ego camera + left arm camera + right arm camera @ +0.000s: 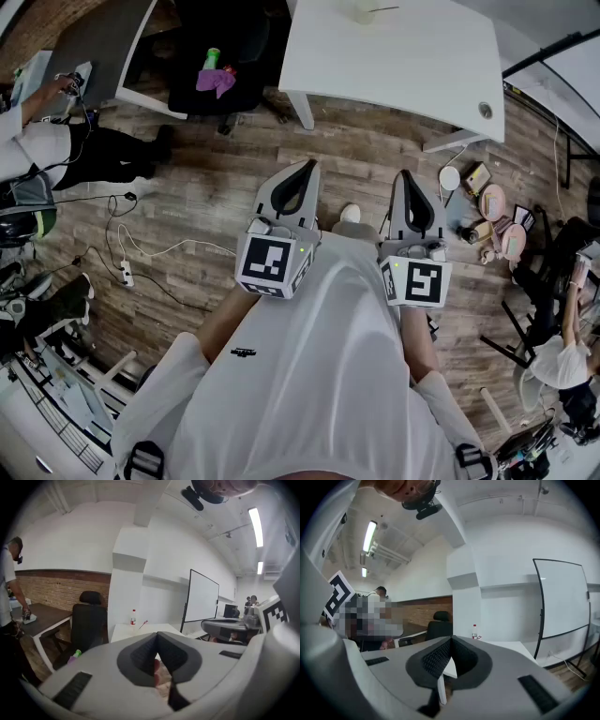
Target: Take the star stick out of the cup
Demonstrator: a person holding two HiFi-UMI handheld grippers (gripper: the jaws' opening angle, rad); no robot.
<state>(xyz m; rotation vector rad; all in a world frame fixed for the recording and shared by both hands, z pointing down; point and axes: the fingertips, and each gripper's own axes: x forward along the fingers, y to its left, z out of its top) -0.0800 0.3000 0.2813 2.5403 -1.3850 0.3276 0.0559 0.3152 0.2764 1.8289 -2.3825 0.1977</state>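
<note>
The cup (361,11) stands at the far edge of the white table (403,56), with a thin stick (382,9) leaning out of it. In the left gripper view it is a small, tall, clear container (133,619) with the red-tipped star stick (143,623) beside it. The right gripper view shows the same cup (475,632), far off. My left gripper (305,167) and right gripper (407,176) are held side by side at chest height over the wood floor, well short of the table. Both have their jaws shut and empty; their tips meet in the left gripper (157,633) and right gripper (451,639) views.
A black office chair (220,47) with a green bottle and a purple cloth sits left of the table. A dark desk (94,37) with a person at it is at the far left. Cables and a power strip (125,274) lie on the floor; small clutter (492,211) lies at the right. A whiteboard (202,597) stands behind the table.
</note>
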